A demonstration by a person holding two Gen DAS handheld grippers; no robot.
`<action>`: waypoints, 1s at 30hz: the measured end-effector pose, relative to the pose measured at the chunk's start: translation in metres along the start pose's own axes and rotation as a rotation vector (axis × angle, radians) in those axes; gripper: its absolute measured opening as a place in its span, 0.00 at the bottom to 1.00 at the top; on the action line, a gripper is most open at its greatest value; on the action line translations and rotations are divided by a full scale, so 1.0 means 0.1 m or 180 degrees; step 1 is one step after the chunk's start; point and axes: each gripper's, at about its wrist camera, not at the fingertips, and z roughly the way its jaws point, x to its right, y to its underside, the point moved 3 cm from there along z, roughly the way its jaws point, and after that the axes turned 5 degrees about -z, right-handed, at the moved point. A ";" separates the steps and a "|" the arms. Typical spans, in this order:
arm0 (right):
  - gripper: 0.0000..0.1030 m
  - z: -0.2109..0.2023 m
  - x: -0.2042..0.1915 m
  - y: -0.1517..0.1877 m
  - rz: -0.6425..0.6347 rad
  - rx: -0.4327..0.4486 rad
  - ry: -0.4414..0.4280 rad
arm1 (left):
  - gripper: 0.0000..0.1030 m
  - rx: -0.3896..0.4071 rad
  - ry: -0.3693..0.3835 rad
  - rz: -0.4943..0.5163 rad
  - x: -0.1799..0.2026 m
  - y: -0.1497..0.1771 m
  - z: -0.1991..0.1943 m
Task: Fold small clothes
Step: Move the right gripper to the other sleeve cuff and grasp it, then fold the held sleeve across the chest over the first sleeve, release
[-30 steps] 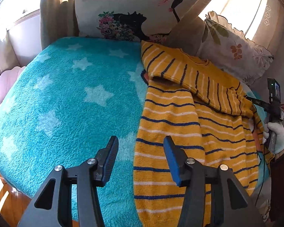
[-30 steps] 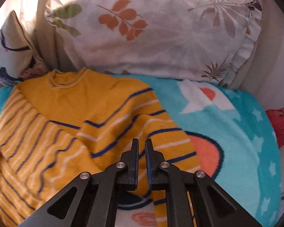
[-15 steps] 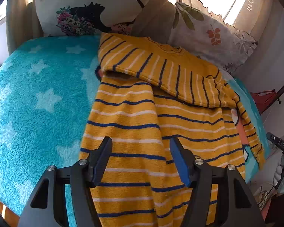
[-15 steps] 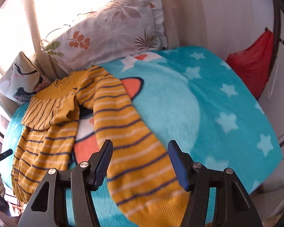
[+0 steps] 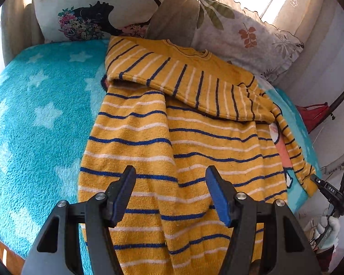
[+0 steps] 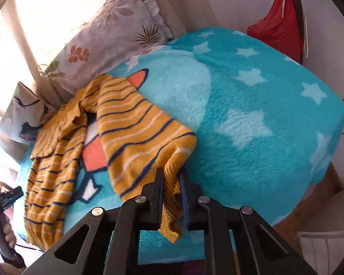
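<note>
A yellow knit sweater (image 5: 172, 137) with navy and white stripes lies on a turquoise star blanket (image 5: 34, 119). One sleeve is folded across its upper body. My left gripper (image 5: 169, 191) is open and empty, hovering over the sweater's lower body. In the right wrist view my right gripper (image 6: 172, 183) is shut on the cuff of the sweater's other sleeve (image 6: 135, 126), which stretches from the body at the left toward me. The right gripper also shows at the far right of the left wrist view (image 5: 330, 190).
A leaf-print pillow (image 6: 117, 36) and a pillow with a dark figure print (image 5: 98, 6) lean at the head of the bed. A red bag (image 6: 277, 27) hangs on a dark stand at the right. The blanket's front edge drops to a wooden floor.
My right gripper, open half a second ago, has closed on the sleeve cuff. My left gripper has stayed open over the sweater's lower body, shifting only slightly.
</note>
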 end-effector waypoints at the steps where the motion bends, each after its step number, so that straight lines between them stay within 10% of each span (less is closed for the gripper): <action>1: 0.14 -0.05 0.00 -0.07 -0.0060 0.0056 0.0079 | 0.60 0.0007 0.0000 -0.0013 -0.01 -0.01 -0.01; 8: 0.14 -0.92 0.57 -1.06 0.0097 0.0813 0.0949 | 0.60 0.0114 0.0034 -0.0099 -0.14 -0.03 -0.10; 13: 0.14 -0.94 0.28 -1.43 -0.0021 0.0810 0.0978 | 0.60 0.0160 0.0041 -0.0244 -0.34 -0.05 -0.13; 30: 0.14 0.45 -3.91 -1.16 -0.2079 0.0289 -0.1186 | 0.61 0.0353 -0.0133 -0.0478 -0.91 0.06 -0.44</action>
